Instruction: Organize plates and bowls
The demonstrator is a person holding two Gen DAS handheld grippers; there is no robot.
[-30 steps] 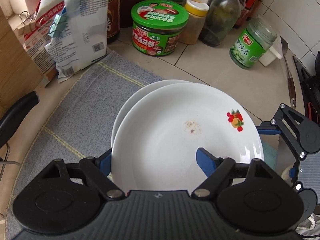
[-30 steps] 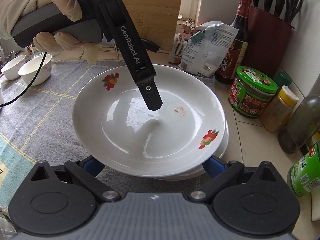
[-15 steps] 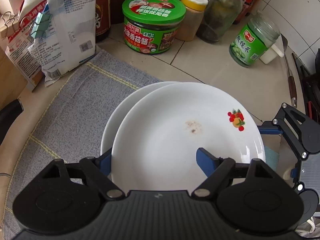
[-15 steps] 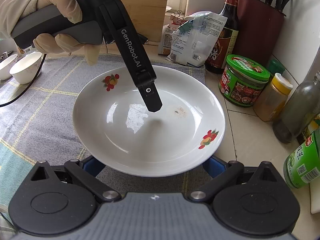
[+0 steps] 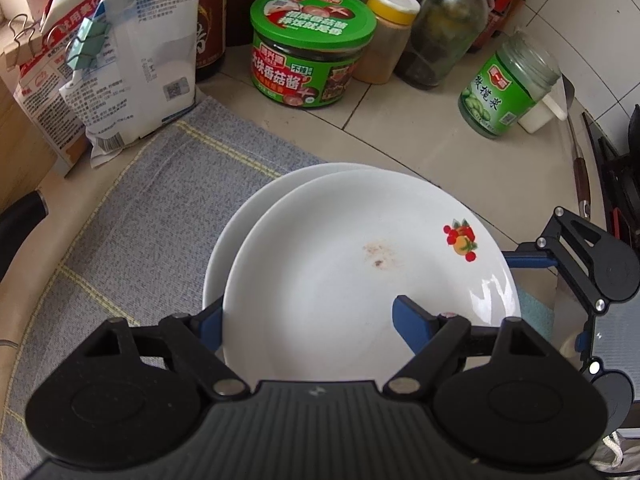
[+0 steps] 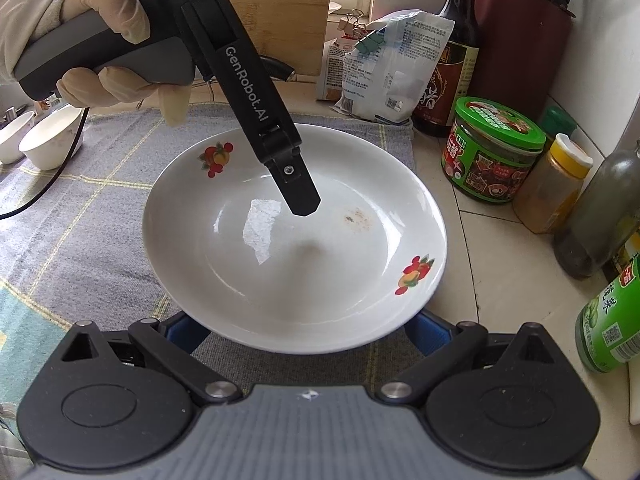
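The step in hand is judged to be the stacking of plates. Nearest the right gripper [image 6: 308,328], the near rim of the top plate [image 6: 296,280] is seen over both pads, which are set wide apart and partly hidden beneath it. Whether the rim is pressed or only propped by them cannot be told.

The same plate lies between the fingers of the left gripper [image 5: 312,320], which is held by a gloved hand [image 6: 92,32]. Its jaws stand about half apart: one pad is hidden outside the rim, the other is held inside the dish. In the right view that inner finger [image 6: 296,188] is seen above its own shadow, so it appears clear of the surface. A clamp cannot be confirmed.

Just beyond the left gripper and to its left, a second plate [image 5: 240,240] is overlapped by the top one, off centre. Whether the top plate rests on it or is lifted cannot be told. Both lie over a grey cloth [image 5: 140,220].

Next, the top plate must be centred over the lower one and set down level, then both tools drawn clear without dragging it.

Farther off, two bowls [image 6: 52,140] are left on the cloth, and jars [image 5: 308,48] are ranged along the wall.
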